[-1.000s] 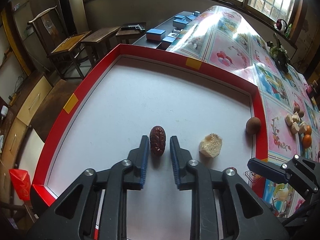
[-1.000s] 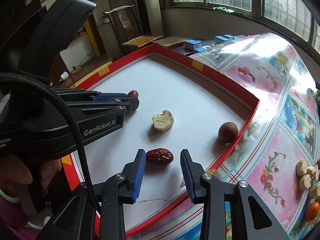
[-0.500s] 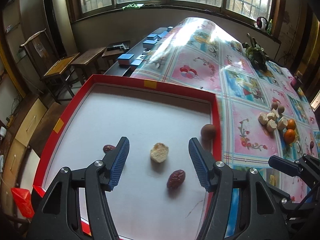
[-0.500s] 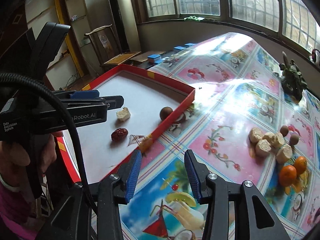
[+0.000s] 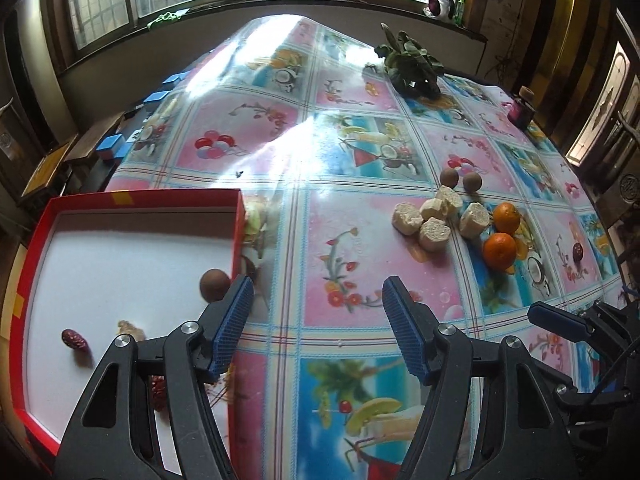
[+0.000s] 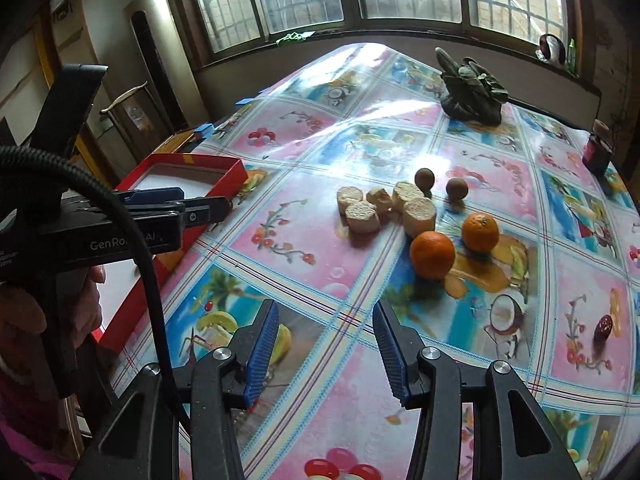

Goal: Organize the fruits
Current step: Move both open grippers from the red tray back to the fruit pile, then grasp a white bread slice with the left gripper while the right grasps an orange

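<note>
My left gripper (image 5: 317, 294) hangs over the flowered tablecloth beside the red tray (image 5: 239, 232), jaws opening, nothing between them. In the tray lie a brown round fruit (image 5: 214, 284), a pale chunk (image 5: 130, 330) and two red dates (image 5: 74, 338), one half hidden by a finger. My right gripper (image 6: 326, 320) is also empty, its jaws opening. Ahead of it lie two oranges (image 6: 433, 254), several pale chunks (image 6: 384, 208), two brown round fruits (image 6: 424, 179) and, far right, a dark date (image 6: 603, 326).
A dark leafy plant (image 6: 472, 92) and a dark jar (image 6: 598, 152) stand at the table's far side. Blue boxes (image 5: 114, 146) sit on a low bench past the left edge. A hand (image 6: 24, 312) holds the left gripper (image 6: 200, 212) beside the tray.
Both grippers let go of a red date in the tray and swung right, out over the tablecloth. Their jaws have widened.
</note>
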Motion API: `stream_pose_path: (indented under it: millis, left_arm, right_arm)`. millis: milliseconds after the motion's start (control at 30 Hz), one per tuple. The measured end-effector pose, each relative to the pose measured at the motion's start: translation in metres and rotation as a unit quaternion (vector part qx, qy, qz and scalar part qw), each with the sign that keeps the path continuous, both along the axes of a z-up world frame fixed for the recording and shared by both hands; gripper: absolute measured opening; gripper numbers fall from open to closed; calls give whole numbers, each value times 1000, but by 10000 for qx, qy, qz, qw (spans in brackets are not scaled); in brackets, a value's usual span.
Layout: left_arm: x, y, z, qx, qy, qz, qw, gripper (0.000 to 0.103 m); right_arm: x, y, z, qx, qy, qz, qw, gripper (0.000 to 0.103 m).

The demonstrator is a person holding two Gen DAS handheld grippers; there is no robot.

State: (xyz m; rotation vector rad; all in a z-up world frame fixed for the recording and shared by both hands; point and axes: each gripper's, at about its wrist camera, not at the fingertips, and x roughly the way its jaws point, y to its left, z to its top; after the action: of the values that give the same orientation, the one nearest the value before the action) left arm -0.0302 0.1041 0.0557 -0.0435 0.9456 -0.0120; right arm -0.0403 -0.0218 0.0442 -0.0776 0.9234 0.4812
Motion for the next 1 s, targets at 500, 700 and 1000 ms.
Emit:
stream_pose_path:
  millis: [500,700,1000]
  left_arm:
    - [46,-70,-28,220,259,-670,9972,68]
    - [61,-84,-38,82,360,-771,9963,66]
    - [73,-85,-40,44,313,-732,9968,28]
  right_arm:
    - [10,-37,-6,229,95,-250,9994,48]
    - [16,-51,-11,393,173,-366,9984,48]
    - [26,-59,-15,417,214,-537,9975,48]
